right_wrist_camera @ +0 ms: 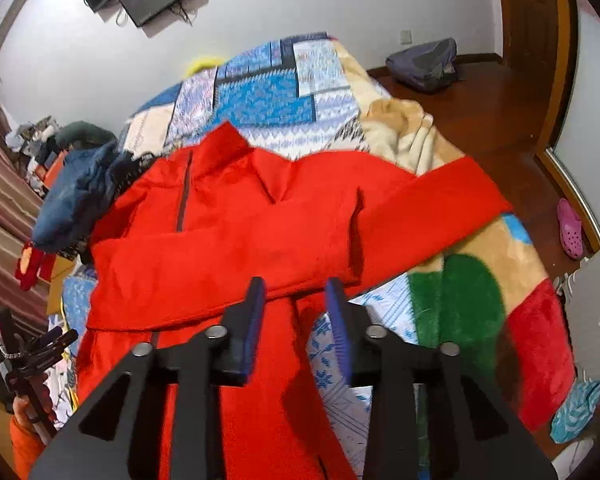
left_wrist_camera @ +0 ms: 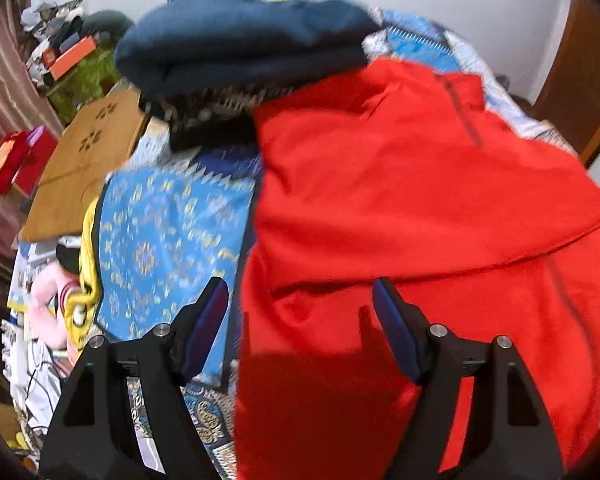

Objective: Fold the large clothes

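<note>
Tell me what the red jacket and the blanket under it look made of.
Red jacket: looks like soft matte fleece or brushed knit, no sheen, rounded folds, dark zipper at the collar. Blanket: plush, fuzzy pile, probably synthetic fleece; the nap shows on the green patch.
</note>
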Available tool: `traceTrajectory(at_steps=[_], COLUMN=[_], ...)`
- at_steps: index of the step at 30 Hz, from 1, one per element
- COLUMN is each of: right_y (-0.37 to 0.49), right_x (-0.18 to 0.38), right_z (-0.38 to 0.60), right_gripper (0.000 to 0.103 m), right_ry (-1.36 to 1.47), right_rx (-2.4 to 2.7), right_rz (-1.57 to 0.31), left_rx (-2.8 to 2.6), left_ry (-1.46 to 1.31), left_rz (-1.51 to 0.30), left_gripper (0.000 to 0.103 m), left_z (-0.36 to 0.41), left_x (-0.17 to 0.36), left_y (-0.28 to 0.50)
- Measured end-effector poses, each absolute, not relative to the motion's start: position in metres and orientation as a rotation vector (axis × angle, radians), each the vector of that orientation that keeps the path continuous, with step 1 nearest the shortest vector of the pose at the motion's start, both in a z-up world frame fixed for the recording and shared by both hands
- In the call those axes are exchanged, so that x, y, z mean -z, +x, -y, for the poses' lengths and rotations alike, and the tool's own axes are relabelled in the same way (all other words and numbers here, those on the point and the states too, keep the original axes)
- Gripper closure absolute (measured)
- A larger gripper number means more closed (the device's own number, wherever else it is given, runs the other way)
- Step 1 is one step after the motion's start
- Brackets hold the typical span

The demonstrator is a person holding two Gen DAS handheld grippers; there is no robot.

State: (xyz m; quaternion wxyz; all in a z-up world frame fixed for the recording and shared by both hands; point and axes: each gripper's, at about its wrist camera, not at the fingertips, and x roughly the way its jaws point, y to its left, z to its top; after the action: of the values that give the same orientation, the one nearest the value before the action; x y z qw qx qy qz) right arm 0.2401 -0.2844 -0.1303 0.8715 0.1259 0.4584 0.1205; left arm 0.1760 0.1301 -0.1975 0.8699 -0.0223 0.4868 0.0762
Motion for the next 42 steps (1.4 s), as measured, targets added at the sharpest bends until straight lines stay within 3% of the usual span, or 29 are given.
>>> traceTrajectory(at_steps=[3, 10, 25, 27, 28, 31, 37, 42], right_y=[0.238, 0.254, 0.326, 0.332, 0.336, 0.345, 0.335, 0.314], right_x=[0.118, 0.114, 0.216, 0.219, 0.219, 0.221, 0.175, 0.102], right_z=[0.301, 0.353, 0.416, 0.417, 0.416, 0.416, 0.407, 0.381], right_gripper=[0.056, 0.056, 0.056, 0.062, 0.075, 0.092, 0.095, 0.096], right_ry=[0.287, 0.370, 0.742, 0.738, 0.710, 0.686, 0.561, 0.456], right_rx=[-0.228, -0.112, 0.007, 0.033, 0.054, 0.072, 0.063, -0.052], right_rz=[-0.910, -0.870, -1.021, -1.003, -0.997, -0.995, -0.890, -0.740], left_rx=[-0.140, -0.089, -0.035, -0.037, -0.041, -0.042, -0.043, -0.050], left_ry=[-0.059, -0.072, -0.071, -0.059, -0.052, -0.038, -0.049, -0.035], left_rz=[-0.976, -0.957, -1.120, -1.125, -1.124, -1.112, -1.107, -1.093], left_gripper=[0.029, 0.029, 0.029, 0.029, 0.029, 0.029, 0.029, 0.029], left_z=[-0.119, -0.091, -0.053, -0.051, -0.050, -0.047, -0.049, -0.048], left_x=[0.180, 0.171, 0.242, 0.247, 0.248, 0.249, 0.249, 0.243], left_y=[0.189, 0.228, 0.270, 0.271, 0.271, 0.270, 0.269, 0.263])
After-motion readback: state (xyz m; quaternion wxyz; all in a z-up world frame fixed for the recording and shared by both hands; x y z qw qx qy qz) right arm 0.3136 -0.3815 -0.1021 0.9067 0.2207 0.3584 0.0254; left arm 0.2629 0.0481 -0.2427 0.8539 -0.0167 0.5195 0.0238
